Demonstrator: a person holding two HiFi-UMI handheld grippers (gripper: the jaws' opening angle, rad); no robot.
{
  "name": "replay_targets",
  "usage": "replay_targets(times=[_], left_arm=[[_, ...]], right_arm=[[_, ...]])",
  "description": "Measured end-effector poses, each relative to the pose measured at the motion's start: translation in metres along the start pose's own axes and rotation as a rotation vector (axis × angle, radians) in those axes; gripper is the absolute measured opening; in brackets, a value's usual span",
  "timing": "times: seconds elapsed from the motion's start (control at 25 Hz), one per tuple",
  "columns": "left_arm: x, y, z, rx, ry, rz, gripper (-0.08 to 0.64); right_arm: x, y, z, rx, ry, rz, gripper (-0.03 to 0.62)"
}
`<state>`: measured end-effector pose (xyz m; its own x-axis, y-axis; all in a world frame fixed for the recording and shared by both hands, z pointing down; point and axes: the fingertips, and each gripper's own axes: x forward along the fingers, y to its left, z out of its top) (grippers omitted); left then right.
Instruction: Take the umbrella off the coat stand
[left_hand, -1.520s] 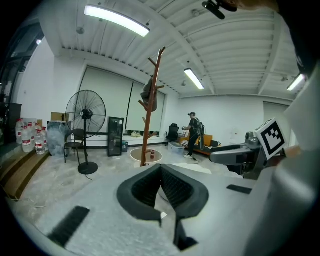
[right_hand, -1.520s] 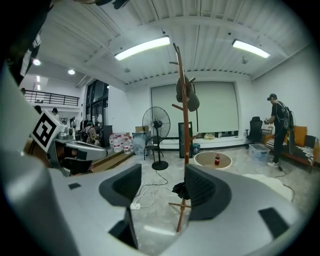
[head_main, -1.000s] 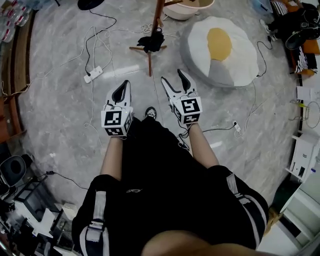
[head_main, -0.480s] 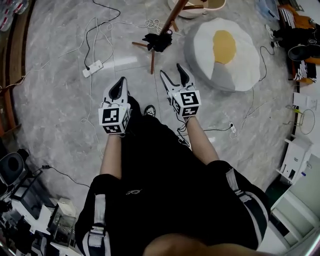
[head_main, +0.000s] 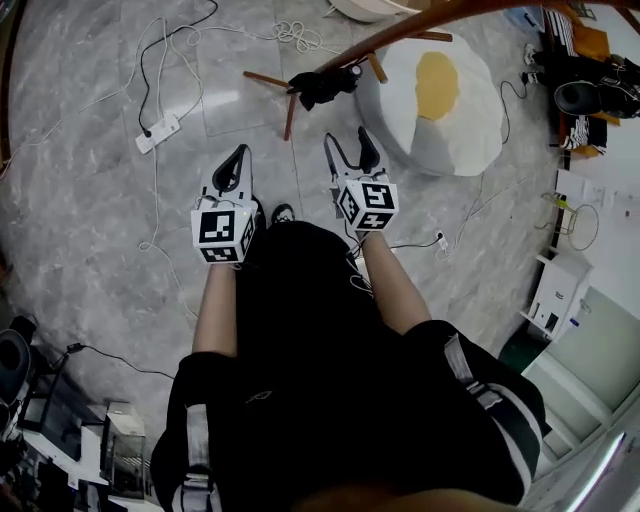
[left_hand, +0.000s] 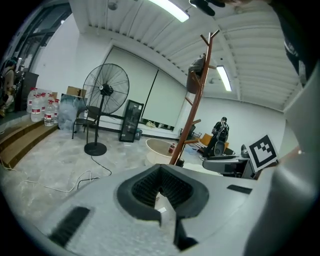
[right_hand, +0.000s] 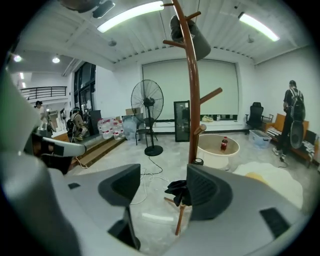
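Observation:
A black folded umbrella (head_main: 325, 84) sits low on the brown wooden coat stand (head_main: 400, 30), just above its legs. The right gripper view shows the umbrella (right_hand: 178, 189) by the foot of the stand's pole (right_hand: 192, 100), and a dark thing hangs near the top. My right gripper (head_main: 347, 146) is open and empty, a short way from the umbrella; through its gap (right_hand: 162, 187) I see the umbrella farther off. My left gripper (head_main: 238, 162) is beside it on the left, its jaws shut (left_hand: 161, 190) on nothing. The stand (left_hand: 192, 115) rises ahead in the left gripper view.
A fried-egg cushion (head_main: 440, 100) lies right of the stand's foot. A power strip (head_main: 160, 130) and loose cables cross the marble floor at left. A standing fan (right_hand: 147, 107), a beige tub (right_hand: 217, 147) and a person (right_hand: 291, 115) are beyond the stand. Shelves line the right edge.
Both grippers have moved forward and lower, toward the foot of the stand. The head has tipped, so the pole now crosses the top of the view. Jaws unchanged.

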<state>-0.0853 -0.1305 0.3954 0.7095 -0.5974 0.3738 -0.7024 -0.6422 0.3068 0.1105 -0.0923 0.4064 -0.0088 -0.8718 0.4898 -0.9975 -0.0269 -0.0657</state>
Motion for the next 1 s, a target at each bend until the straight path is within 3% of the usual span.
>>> replay_targets(times=[0.32,0.44,0.64,1.0], left_arm=[[0.06,0.027,-0.032,-0.033,-0.004,-0.026,-0.002],[0.081,0.034,-0.051,-0.036,-0.013,0.007,-0.002],[0.102,0.044,-0.099,-0.112,0.012,0.055,-0.002],[0.148,0.049,-0.135,-0.161,0.015,0.092,-0.002]], right_arm=[[0.065,-0.023,-0.037,-0.009,0.058,-0.05,0.301],[0.089,-0.038,-0.053,-0.024,0.066,-0.042,0.302],[0.122,-0.059,-0.092,-0.057,0.098,-0.022,0.305],[0.169,-0.093,-0.129,-0.04,0.118,-0.024,0.347]])
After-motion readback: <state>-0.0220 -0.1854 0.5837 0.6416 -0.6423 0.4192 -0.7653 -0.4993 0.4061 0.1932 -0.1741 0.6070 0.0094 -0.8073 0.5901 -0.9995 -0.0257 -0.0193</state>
